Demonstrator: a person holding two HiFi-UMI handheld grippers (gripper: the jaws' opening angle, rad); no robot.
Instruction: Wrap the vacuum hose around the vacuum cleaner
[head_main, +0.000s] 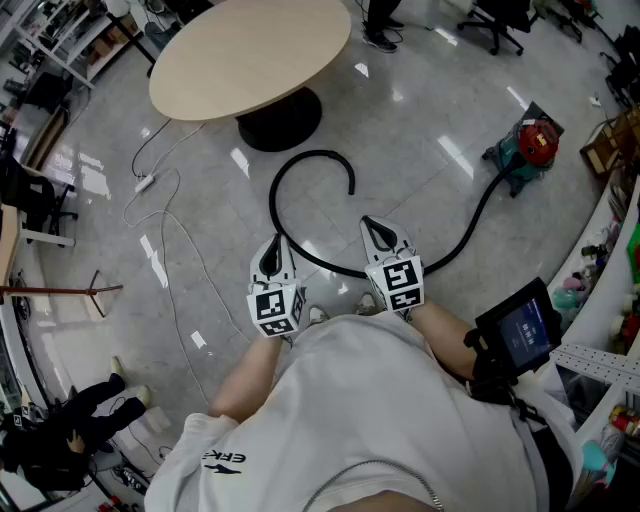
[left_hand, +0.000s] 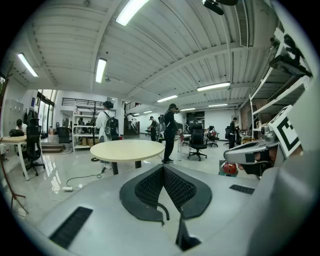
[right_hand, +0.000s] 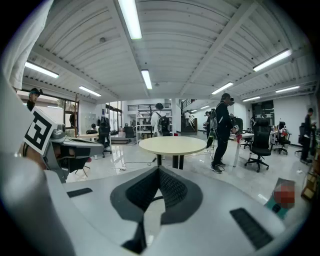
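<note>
Though left claw (head_main: 273, 246), right claw (head_main: 371, 225) clench nothing, head view alone shows whole hose (head_main: 272, 200).

round table (head_main: 250, 50) — upper left | white power strip (head_main: 145, 183) — on floor left of it | office chair (head_main: 495, 20) top right

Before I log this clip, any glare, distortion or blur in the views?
Head view: ceiling-light glare streaks the glossy floor, yet the black hose reads clearly. Left gripper view: fisheye bending, dark corners, round table sharp. Right gripper view: same bending, ceiling light tubes blown out.
</note>
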